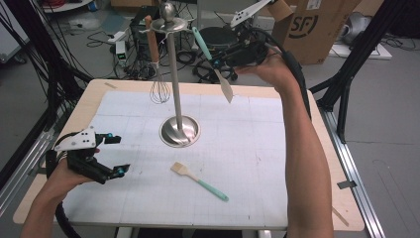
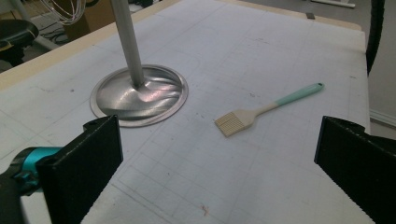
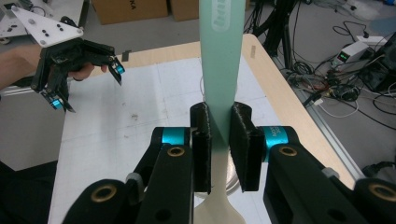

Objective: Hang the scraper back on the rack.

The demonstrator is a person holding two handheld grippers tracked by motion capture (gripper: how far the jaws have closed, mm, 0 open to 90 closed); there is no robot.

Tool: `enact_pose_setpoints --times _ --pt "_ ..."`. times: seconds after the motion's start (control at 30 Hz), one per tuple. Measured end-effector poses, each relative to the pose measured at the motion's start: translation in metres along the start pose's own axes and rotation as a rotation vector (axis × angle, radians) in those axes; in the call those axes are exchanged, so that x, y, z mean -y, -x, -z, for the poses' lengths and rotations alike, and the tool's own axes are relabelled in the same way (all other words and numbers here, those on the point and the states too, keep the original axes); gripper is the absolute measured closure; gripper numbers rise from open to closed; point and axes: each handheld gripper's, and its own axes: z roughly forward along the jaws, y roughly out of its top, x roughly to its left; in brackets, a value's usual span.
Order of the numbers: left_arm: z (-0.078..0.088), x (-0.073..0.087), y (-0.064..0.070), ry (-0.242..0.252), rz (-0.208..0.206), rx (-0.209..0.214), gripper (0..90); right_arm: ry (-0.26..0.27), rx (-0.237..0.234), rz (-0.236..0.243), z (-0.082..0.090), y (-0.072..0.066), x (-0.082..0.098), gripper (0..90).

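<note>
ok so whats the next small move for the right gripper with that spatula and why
Probably carry the spatula a little toward the stand's top disc to hang it. The right gripper clamps its teal handle beside the rack, where the whisk hangs.

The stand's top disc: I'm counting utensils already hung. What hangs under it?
Under the disc, a whisk hangs by its wooden handle. The spatula beside it is clamped in the right gripper; its top end isn't clear.
</note>
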Motion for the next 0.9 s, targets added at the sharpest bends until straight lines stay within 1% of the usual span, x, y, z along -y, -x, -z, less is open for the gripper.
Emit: enact_pose_setpoints --times 0.27,0.33,0.37,0.53,0.67,0.7,0.77,0.8,0.83,0.9 --pt "0.0 0.0 0.0 0.001 0.001 -0.001 1.7 0.0 0.0 0.006 -0.002 0.001 0.0 78.9" --pt "0.0 0.0 0.0 -0.001 0.001 0.0 1.7 -0.009 0.001 -0.005 -0.004 0.001 0.0 78.9" --pt "0.0 0.0 0.0 -0.001 0.001 -0.001 1.7 -0.004 0.0 0.002 -0.006 0.002 0.0 78.9" --pt "0.0 0.0 0.0 -0.001 0.0 -0.001 1.6 -0.003 -0.009 0.002 -0.011 0.003 -0.002 78.9" --pt "0.0 0.0 0.0 -0.002 -0.002 0.0 1.7 -0.001 -0.015 -0.013 -0.017 0.004 -0.002 78.9" --pt "0.0 0.0 0.0 -0.003 0.0 0.0 1.7 0.0 -0.017 -0.005 -0.019 0.005 -0.003 78.9" --pt "0.0 0.001 0.0 -0.005 0.0 0.0 1.7 -0.001 -0.017 -0.007 -0.021 0.005 -0.003 78.7" --pt "-0.001 0.0 0.0 -0.005 -0.002 0.001 1.7 0.002 -0.018 -0.012 -0.022 0.005 -0.003 78.6" --pt "0.0 0.0 0.0 -0.005 -0.003 0.001 1.7 0.005 -0.02 -0.008 -0.023 0.005 -0.003 78.2" --pt "0.0 0.001 0.0 -0.001 0.005 -0.002 1.6 0.007 -0.018 -0.008 -0.025 0.005 -0.003 76.4"
